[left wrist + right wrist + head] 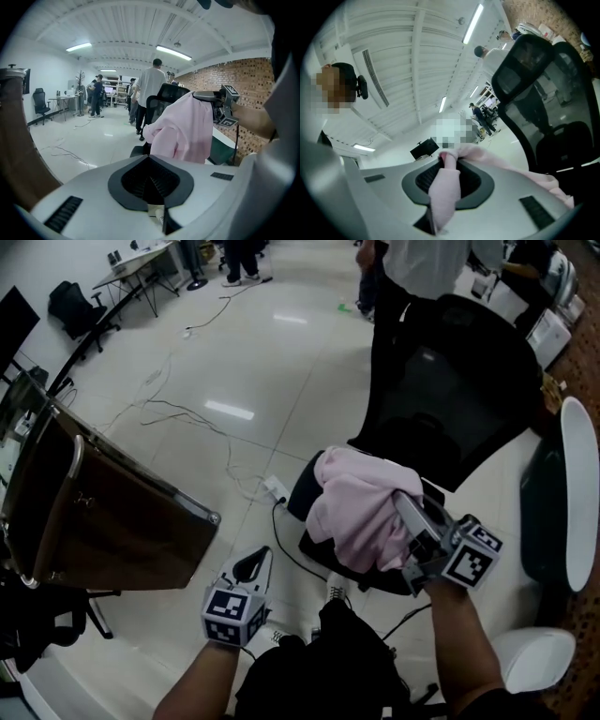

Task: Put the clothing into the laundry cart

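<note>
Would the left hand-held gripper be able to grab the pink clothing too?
Probably yes. The pink clothing hangs in the open from the right hand-held gripper, by the office chair, with nothing between it and the left hand-held gripper. Those jaws look shut, so they must open first.

Tile floor [281,362], cables [178,413], pwr strip [276,488], laundry cart [112,521]

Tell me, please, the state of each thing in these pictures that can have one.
pink garment, hanging from the right gripper, beside the chair.
right gripper, jaws shut on the pink garment.
left gripper, jaws shut, nothing between them.
laundry cart, open at the top, pink garment not yet in it.
chair, nobody sitting on it.
</note>
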Available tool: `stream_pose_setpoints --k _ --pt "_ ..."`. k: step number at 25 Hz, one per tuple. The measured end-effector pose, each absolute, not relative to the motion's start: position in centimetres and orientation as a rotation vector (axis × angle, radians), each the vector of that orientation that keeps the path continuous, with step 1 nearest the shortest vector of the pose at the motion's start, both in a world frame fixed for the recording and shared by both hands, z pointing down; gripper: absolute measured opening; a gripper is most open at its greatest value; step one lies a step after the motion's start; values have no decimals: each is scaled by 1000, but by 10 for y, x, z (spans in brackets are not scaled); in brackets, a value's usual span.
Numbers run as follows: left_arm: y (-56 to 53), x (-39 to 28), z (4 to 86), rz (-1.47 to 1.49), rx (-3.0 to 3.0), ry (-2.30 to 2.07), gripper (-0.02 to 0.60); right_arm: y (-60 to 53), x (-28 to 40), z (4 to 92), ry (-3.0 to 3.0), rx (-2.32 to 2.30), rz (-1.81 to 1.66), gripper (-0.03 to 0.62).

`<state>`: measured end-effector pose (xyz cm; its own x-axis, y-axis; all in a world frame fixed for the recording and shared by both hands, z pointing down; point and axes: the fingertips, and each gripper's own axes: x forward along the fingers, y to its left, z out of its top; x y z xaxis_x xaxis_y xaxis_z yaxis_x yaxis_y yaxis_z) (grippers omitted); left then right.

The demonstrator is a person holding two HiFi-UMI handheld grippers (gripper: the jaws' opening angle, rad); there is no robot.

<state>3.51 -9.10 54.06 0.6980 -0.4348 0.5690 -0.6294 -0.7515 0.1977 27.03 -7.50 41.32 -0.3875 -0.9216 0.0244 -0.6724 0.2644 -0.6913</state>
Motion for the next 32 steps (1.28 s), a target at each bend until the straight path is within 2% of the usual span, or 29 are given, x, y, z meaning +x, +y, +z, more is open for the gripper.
stream_pose_setpoints --k 6,21,32 --pt "-82 -3 504 653 2536 -900 -2 -75 216 357 2223 -1326 -850 72" --pt "-80 -160 444 437 2464 -1308 -2 -94 57 290 2422 -1030 -845 72" --pt "-66 -277 391 322 2399 -1567 -2 -107 -43 212 2477 -858 -716 72"
